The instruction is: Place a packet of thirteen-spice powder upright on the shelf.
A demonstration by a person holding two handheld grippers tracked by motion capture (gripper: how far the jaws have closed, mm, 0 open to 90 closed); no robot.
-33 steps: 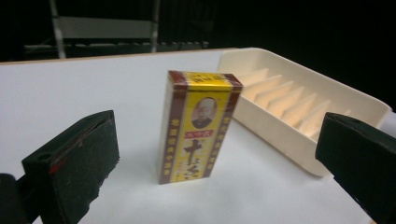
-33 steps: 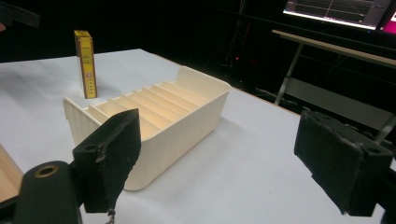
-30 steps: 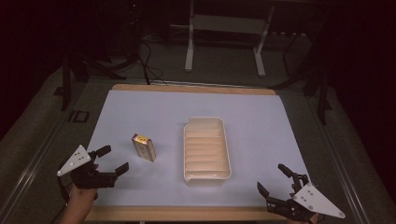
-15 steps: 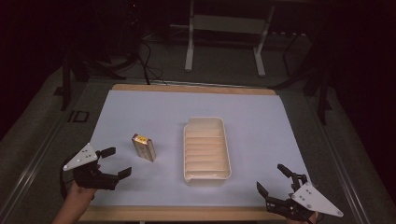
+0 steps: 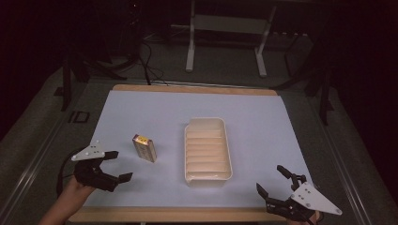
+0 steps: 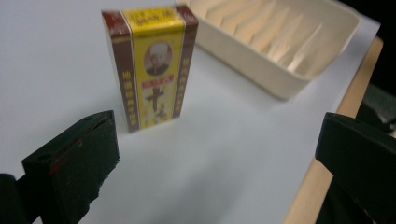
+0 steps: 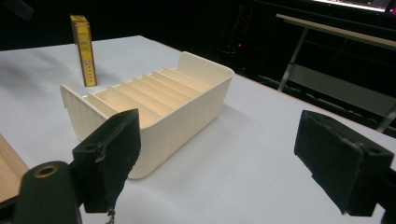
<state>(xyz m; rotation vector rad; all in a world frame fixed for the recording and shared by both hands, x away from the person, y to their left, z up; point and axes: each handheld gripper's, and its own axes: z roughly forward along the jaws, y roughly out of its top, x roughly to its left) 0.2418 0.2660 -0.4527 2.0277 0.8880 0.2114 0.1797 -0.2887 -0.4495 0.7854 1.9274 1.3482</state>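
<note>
Left hand-held gripper (image 5: 115, 165): at 8 o'clock in the high view, jaws spread wide, forearm entering from below. Right hand-held gripper (image 5: 271, 179): at 5 o'clock, jaws likewise wide apart.

My table (image 5: 141, 105) has a wooden top covered by a pale sheet, with wood showing along the near and far edges. A small yellow and brown box (image 5: 144, 147) stands upright on the sheet. Just to its right sits a cream tray (image 5: 208, 149) with ribbed dividers, apart from the box.
</note>
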